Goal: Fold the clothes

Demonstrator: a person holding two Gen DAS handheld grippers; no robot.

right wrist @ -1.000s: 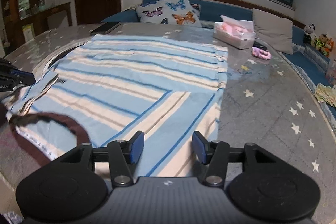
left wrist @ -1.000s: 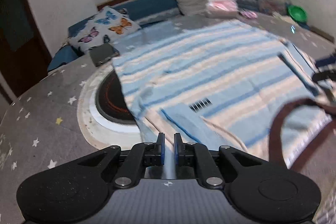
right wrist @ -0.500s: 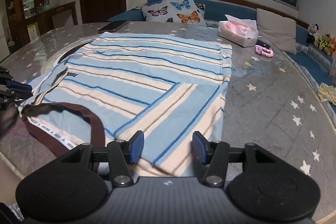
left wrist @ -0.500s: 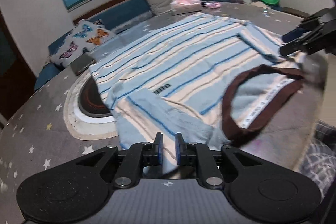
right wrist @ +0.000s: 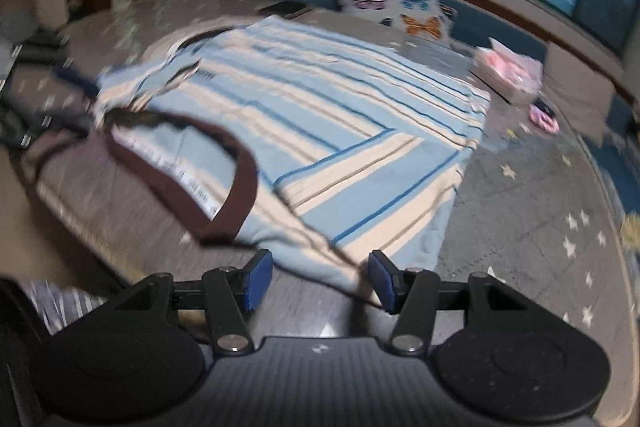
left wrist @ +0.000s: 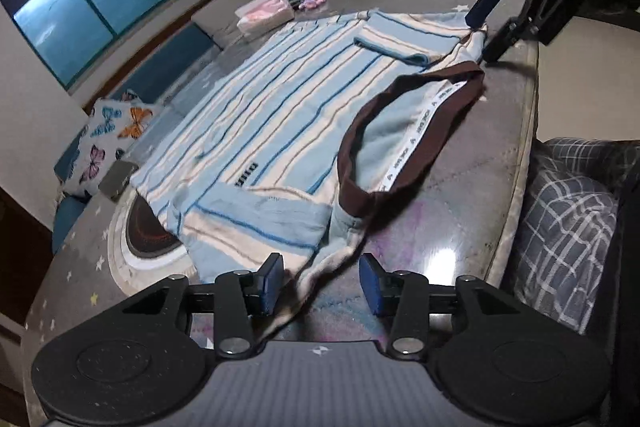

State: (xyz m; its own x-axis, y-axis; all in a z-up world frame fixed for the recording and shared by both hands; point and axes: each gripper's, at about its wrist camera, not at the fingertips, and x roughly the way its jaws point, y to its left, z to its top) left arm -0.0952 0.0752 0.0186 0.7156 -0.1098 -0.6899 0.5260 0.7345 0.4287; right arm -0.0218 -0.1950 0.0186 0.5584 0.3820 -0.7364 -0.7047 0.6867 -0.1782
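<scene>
Shirt: a blue, cream and brown striped shirt [left wrist: 280, 99] lies spread flat on the round bench [left wrist: 472, 211], its brown collar [left wrist: 404, 131] toward the near edge.
Sleeves: both are folded in over the body.
Left gripper [left wrist: 320, 281]: jaws wide open, low at the bench edge, with the shirt's shoulder corner lying loose between them.
Right gripper [right wrist: 318, 281]: jaws wide open, the shirt's other shoulder edge lying between the blue pads [right wrist: 258, 277]; nothing is pinched.
Surroundings: a butterfly pillow [left wrist: 116, 135] and a pink tissue box [left wrist: 264, 13] sit beyond the shirt; a plaid sleeve [left wrist: 572, 227] shows at the bench edge.
</scene>
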